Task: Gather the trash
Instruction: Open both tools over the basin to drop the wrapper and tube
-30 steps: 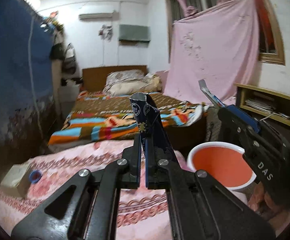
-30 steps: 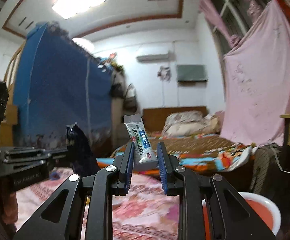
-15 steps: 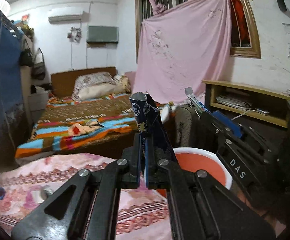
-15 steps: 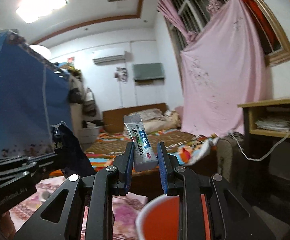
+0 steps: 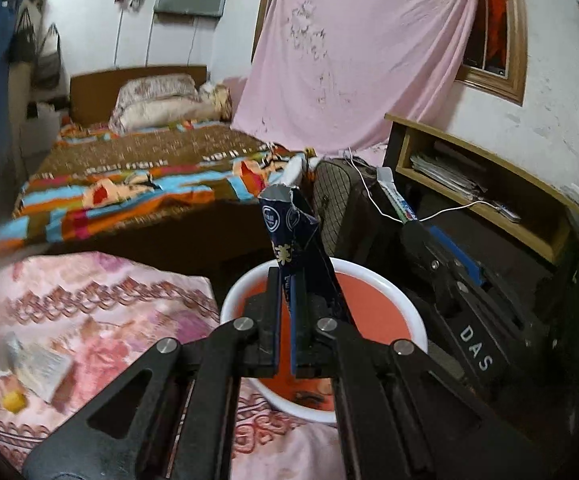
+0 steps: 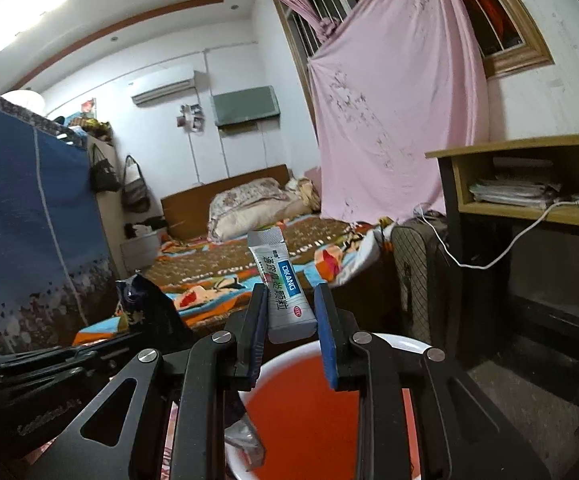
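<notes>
nearest the lens in the left wrist view, the left gripper [image 5: 288, 312] is pressed together on a dark blue torn wrapper [image 5: 297, 236], which stands up from the pinch with its ragged mouth at the top. just past the fingertips sits the red basin with a white rim [image 5: 417, 312], on or at the edge of the pink patterned cloth [image 5: 89, 300]; a small scrap seems to lie in its near part. in the right wrist view, the right gripper [image 6: 291, 320] pinches a white sachet with a blue label [image 6: 285, 292] by its lower end, the sealed top leaning far-left, above the same basin [image 6: 409, 344]. both pieces look feather-light, thin and crinkly; foil of this kind is probably slick, so a hold across the flat faces near one end, as now, seems soundest, and either may cling to a pad or flutter sideways on release. farther off, the bed with the striped blanket [image 5: 137, 184] runs to a wooden headboard, a pink sheet [image 5: 361, 52] hangs over the window, and a wooden shelf [image 5: 489, 184] stands right.
</notes>
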### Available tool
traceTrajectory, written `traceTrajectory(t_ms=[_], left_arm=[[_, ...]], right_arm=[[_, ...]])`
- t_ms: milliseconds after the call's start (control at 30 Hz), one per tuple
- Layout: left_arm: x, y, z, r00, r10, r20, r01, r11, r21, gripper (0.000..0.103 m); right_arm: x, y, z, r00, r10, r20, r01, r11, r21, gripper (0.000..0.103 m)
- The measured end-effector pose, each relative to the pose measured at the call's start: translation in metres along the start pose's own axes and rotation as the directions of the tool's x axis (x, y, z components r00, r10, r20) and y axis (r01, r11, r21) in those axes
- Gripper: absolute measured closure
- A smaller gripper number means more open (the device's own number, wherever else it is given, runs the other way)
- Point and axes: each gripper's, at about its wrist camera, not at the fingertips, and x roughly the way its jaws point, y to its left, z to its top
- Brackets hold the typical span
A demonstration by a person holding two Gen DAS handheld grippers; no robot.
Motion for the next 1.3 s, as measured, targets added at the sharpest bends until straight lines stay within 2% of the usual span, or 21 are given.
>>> traceTrajectory(t_ms=[367,467,600,667,900,1000,1033,1133,1200,1300], left_arm=[[0.025,0.005,-0.001,0.993,-0.046,-0.111,0.037,0.996,-0.086,0.103],[0.026,0.009,-0.004,0.992,-0.047,-0.116,0.035,0.994,-0.103,0.096],[0.020,0.015,-0.005,0.994,-0.032,-0.103,0.021,0.994,-0.105,0.092],[0.014,0.020,-0.005,0.996,-0.018,-0.083,0.009,0.994,-0.107,0.091],[-0.018,0.046,-0.011,0.997,0.072,0.020,-0.069,0.990,-0.127,0.075],[-0.038,0.059,-0.017,0.987,0.140,0.077,-0.129,0.983,-0.132,0.065],[-0.042,0.062,-0.018,0.984,0.156,0.089,-0.143,0.981,-0.134,0.063],[-0.059,0.074,-0.021,0.968,0.214,0.132,-0.196,0.971,-0.140,0.053],[-0.074,0.085,-0.024,0.951,0.259,0.166,-0.233,0.959,-0.161,0.040],[-0.093,0.098,-0.028,0.923,0.312,0.224,-0.271,0.943,-0.194,0.027]], right_arm=[[0.013,-0.009,-0.005,0.996,-0.020,-0.092,0.022,0.999,0.027,0.079],[0.014,-0.008,-0.007,0.994,-0.019,-0.109,0.022,0.999,0.026,0.078],[0.015,-0.005,-0.007,0.993,-0.014,-0.116,0.017,1.000,0.020,0.075],[0.015,-0.003,-0.007,0.993,-0.007,-0.116,0.009,1.000,0.017,0.065],[0.008,0.010,-0.005,0.997,0.025,-0.071,-0.026,1.000,-0.015,0.056],[0.004,0.018,-0.003,0.998,0.041,-0.048,-0.043,0.999,-0.026,0.054],[0.003,0.021,-0.002,0.998,0.047,-0.038,-0.048,0.998,-0.032,0.051],[-0.001,0.032,-0.001,0.998,0.066,-0.004,-0.066,0.996,-0.054,0.025],[-0.005,0.039,-0.001,0.996,0.083,0.022,-0.082,0.994,-0.073,0.023],[-0.009,0.052,-0.001,0.993,0.109,0.047,-0.104,0.989,-0.109,0.016]])
